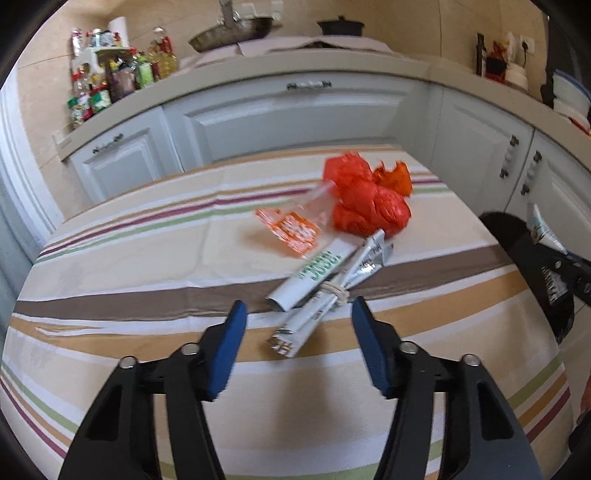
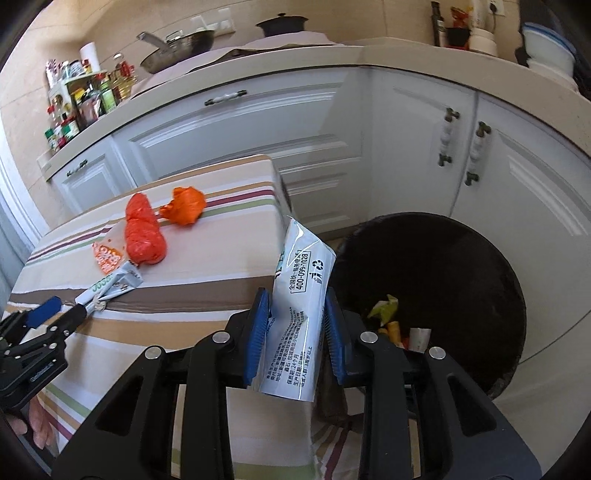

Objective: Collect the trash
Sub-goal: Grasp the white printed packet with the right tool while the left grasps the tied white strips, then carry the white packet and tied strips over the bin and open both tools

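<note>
My left gripper is open just above the striped tablecloth, its blue pads either side of the near end of a bundle of white-green sachets tied with a rubber band. Behind the bundle lie an orange-printed clear wrapper and crumpled red-orange plastic bags. My right gripper is shut on a white printed pouch, held at the table's right edge beside the black trash bin. The bin holds a few scraps. The left gripper also shows in the right wrist view.
White kitchen cabinets run behind the table. The counter carries spice bottles, a pan and a black pot. The bin stands on the floor to the right of the table.
</note>
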`<move>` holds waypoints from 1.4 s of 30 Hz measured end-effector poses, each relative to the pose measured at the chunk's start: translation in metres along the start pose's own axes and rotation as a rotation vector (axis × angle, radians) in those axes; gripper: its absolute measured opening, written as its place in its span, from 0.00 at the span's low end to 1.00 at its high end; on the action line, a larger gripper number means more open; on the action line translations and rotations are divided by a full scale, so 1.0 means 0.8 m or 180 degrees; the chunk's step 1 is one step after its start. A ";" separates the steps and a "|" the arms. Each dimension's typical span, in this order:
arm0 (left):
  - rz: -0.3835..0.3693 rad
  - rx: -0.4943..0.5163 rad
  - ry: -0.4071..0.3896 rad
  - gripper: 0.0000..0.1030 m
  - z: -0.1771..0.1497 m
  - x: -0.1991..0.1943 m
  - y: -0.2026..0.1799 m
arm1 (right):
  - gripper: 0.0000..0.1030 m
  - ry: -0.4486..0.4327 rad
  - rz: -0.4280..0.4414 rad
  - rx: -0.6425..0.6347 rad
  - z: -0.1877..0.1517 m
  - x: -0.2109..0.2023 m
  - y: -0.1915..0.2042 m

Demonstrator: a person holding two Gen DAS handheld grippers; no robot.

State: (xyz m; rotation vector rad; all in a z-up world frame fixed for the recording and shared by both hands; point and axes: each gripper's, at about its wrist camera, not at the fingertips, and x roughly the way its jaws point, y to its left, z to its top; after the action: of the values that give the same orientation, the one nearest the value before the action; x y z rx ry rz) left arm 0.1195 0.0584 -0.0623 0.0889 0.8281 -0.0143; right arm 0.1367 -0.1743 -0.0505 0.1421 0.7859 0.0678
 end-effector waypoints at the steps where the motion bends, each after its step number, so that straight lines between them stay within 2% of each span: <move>1: -0.0012 0.0007 0.0055 0.49 -0.001 0.005 -0.003 | 0.28 -0.0002 0.0007 0.0025 -0.001 0.000 -0.005; 7: -0.0041 0.0016 0.0214 0.46 -0.004 0.021 -0.009 | 0.29 -0.0001 0.0036 0.0113 -0.003 0.002 -0.022; 12: -0.0075 0.0062 0.0214 0.30 -0.004 0.019 -0.013 | 0.29 0.0006 0.0083 0.0156 -0.005 0.004 -0.028; 21: -0.0157 0.0107 0.0200 0.17 -0.013 0.008 -0.019 | 0.29 -0.0004 0.0082 0.0157 -0.006 0.002 -0.030; 31: -0.0206 0.0065 0.0150 0.16 -0.026 -0.013 -0.018 | 0.29 -0.0021 0.0083 0.0124 -0.011 -0.008 -0.026; 42: -0.0231 -0.0082 -0.0229 0.16 -0.014 -0.062 -0.019 | 0.28 -0.0215 0.0055 0.0061 -0.009 -0.041 -0.024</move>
State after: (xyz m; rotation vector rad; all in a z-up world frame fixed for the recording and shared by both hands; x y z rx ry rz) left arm 0.0768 0.0433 -0.0343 0.0340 0.7591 -0.0749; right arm 0.1084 -0.1964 -0.0358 0.1685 0.7181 0.0717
